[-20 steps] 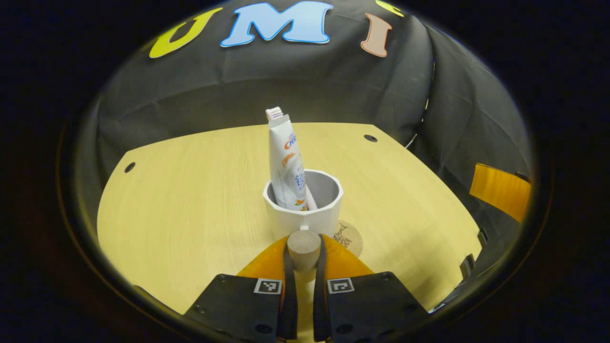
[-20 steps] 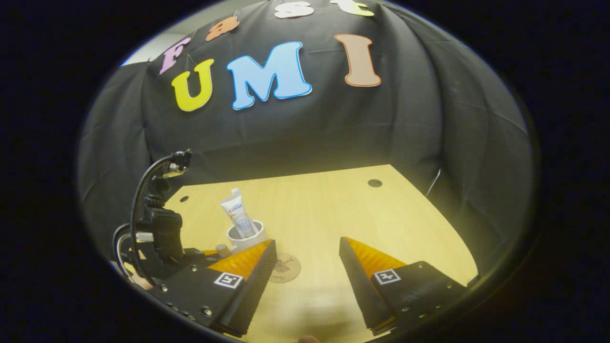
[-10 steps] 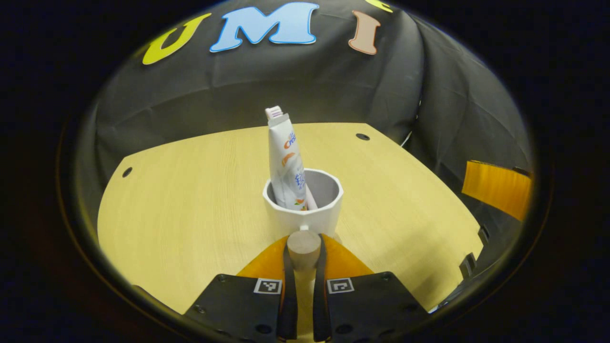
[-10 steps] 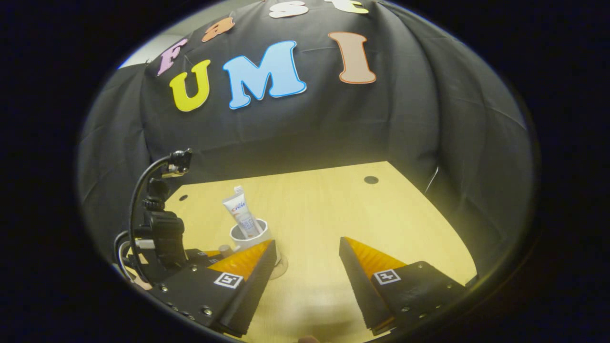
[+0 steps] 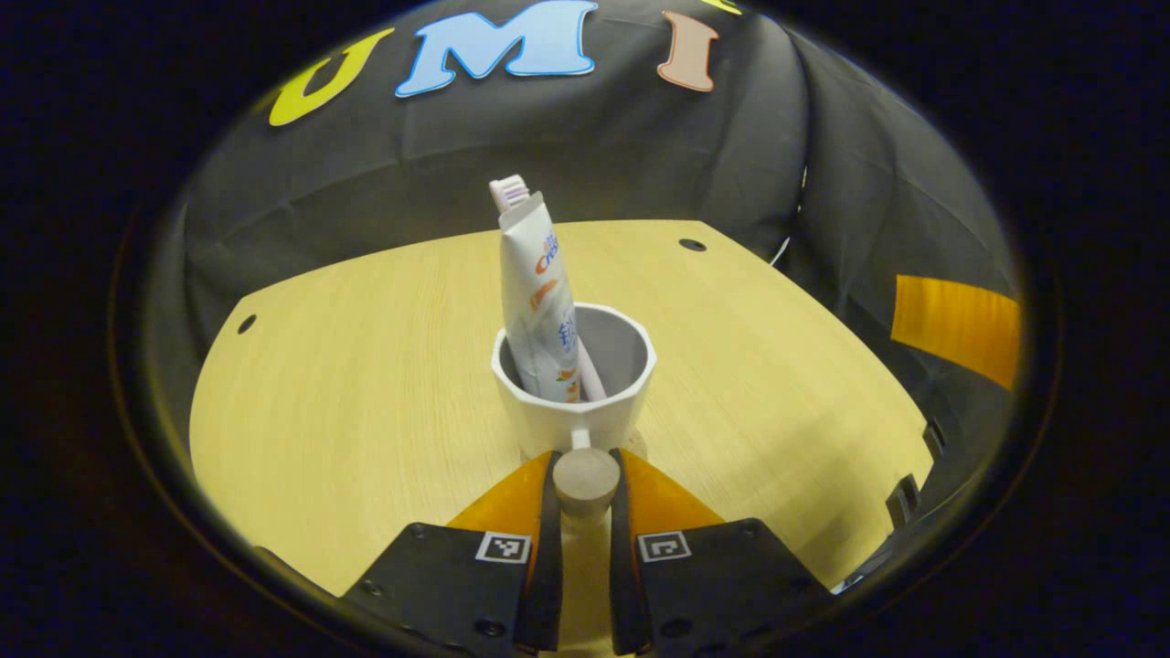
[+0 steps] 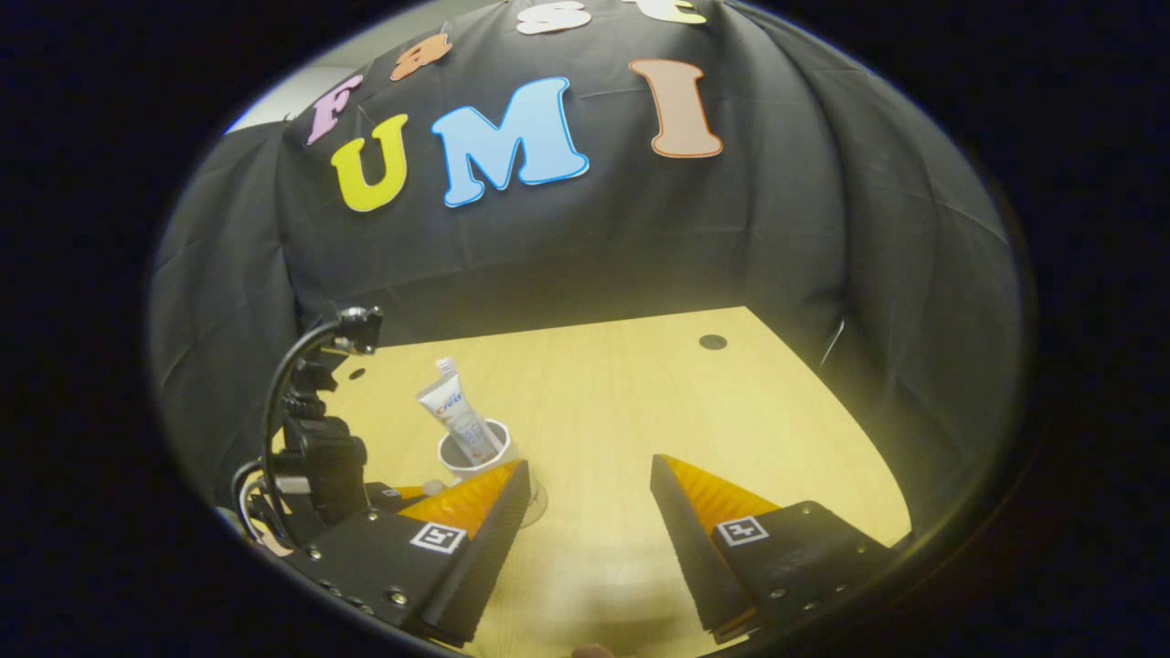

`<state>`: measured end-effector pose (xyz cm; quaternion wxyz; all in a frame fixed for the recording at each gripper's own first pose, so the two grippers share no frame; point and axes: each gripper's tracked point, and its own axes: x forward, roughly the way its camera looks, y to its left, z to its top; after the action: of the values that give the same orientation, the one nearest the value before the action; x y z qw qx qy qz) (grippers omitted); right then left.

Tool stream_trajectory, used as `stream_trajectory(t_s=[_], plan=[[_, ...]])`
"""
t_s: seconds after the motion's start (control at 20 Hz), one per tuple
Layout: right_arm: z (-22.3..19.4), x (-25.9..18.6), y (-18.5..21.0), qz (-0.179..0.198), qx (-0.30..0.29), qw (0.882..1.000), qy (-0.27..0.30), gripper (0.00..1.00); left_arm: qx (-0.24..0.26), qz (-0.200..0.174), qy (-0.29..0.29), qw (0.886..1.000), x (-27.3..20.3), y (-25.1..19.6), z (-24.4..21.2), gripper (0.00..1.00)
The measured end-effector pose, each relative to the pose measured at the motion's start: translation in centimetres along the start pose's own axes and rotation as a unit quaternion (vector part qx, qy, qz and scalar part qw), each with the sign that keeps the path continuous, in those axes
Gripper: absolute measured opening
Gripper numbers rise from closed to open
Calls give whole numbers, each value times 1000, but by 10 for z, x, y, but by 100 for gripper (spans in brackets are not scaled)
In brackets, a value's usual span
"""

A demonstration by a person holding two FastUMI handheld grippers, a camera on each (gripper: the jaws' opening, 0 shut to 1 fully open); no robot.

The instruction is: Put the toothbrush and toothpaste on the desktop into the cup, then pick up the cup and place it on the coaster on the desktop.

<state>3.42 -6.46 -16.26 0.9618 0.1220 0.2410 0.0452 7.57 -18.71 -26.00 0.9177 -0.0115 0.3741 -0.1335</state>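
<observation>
With toothpaste tube [image 5: 537,302] & toothbrush [image 5: 508,190] in the white cup [image 5: 574,393], left gripper [image 5: 585,484] clamps its handle knob [image 5: 585,477] over the coaster [image 6: 533,498] mid-desktop [image 5: 366,366]; right gripper [image 6: 585,498] wide, empty; release remains.

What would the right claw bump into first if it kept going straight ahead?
Probably nothing close: ahead of the right claw lies bare desktop, then the black cloth wall. The cup sits off to its left side.

— What's your surface [image 5: 366,384] like?
— Pale wood grain, with small dark holes [image 5: 692,245] near its far corners.
— And what do you have on it?
— A round coaster [image 6: 535,498]; the white cup [image 5: 574,384] stands over it, hiding most of it.
</observation>
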Motion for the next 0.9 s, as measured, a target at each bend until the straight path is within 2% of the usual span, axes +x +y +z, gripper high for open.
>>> stream_trajectory(t_s=[0.15,0.25,0.3,0.45,0.55,0.65,0.9], plan=[[1,-2,-1,6,-3,1000,-5,84,-7,-4,-8,1000,-3,-5,-1,32],[3,-5,-1,12,-5,1000,-8,84,-13,-6,-16,1000,-7,-9,1,44],[4,-7,-1,14,-6,1000,-10,84,-16,-3,-23,1000,-10,-7,2,56],[8,-9,-2,20,-12,1000,-20,84,-27,0,-45,999,-26,-9,6,65],[13,-12,-2,22,-18,999,-29,84,-30,13,-67,997,-41,-9,14,67],[19,-15,-3,22,-27,999,-42,84,-33,28,-93,995,-52,-4,26,86],[41,-24,0,17,-52,995,-78,84,-38,76,-191,978,-101,19,70,87]])
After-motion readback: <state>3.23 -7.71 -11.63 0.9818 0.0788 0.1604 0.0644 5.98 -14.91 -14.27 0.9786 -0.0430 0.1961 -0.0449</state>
